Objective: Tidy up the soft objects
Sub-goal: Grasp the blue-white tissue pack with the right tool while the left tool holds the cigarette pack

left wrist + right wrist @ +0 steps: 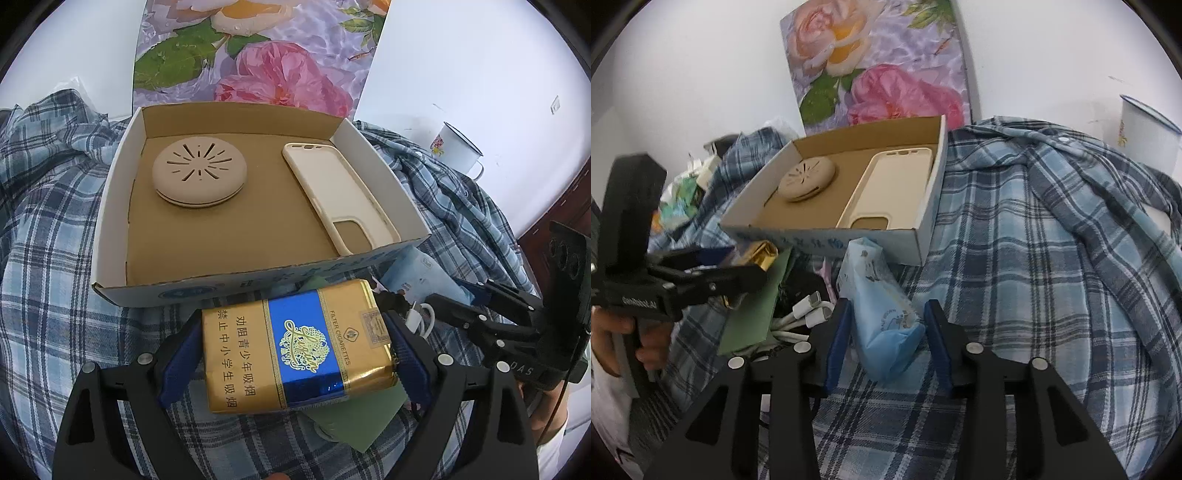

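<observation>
With 2 soft things in the open cardboard box (114, 192) already, 1 round beige pad (199, 173) & 1 cream phone case (340, 195), we've our left gripper (295, 354) squeezing 1 gold cigarette pack (295, 343) & our right gripper (886, 325) around 1 blue tissue pack (882, 314), sides maybe touching, both just outside, w/ white cables (809, 314) left.

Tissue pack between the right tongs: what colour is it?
Light blue tissue pack with small printed figures, clearest in the right wrist view.
</observation>
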Tool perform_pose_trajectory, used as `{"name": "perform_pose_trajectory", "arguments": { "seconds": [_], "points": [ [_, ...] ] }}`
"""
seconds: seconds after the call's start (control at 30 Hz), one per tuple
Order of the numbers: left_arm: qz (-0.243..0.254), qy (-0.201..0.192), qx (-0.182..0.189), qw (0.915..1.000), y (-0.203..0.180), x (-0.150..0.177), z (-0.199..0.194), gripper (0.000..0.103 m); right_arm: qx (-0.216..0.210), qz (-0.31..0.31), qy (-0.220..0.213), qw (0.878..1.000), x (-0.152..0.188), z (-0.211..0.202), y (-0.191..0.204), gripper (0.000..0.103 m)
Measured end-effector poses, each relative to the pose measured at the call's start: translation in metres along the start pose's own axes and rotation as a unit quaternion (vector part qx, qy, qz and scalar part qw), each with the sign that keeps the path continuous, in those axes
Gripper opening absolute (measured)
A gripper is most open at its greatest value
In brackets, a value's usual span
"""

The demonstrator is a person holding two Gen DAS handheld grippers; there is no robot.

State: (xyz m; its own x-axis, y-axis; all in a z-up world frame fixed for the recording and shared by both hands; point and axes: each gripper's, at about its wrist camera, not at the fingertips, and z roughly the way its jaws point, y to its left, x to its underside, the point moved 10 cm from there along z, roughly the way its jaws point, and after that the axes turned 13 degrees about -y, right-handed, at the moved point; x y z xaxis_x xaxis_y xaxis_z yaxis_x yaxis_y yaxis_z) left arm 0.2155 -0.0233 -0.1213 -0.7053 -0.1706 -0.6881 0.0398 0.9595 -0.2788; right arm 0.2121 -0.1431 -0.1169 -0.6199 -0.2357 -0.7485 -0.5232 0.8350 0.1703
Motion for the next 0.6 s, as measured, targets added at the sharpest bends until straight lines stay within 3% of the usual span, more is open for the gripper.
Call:
{"name": "perform_pose_trajectory", "arguments": {
  "seconds": [0.37,0.6],
  "points": [
    [0.003,-0.005,0.002,1.0000,-0.001,-0.001,-0.002,0.093,0.003,-0.032,-0.054,0.998,-0.016,-0.018,0.008,0.031],
    [0.003,-0.008,0.003,1.0000,-0.002,-0.002,-0.004,0.093,0.033,-0.093,-0.117,0.988,-0.036,-0.038,0.019,0.030]
  ]
}}
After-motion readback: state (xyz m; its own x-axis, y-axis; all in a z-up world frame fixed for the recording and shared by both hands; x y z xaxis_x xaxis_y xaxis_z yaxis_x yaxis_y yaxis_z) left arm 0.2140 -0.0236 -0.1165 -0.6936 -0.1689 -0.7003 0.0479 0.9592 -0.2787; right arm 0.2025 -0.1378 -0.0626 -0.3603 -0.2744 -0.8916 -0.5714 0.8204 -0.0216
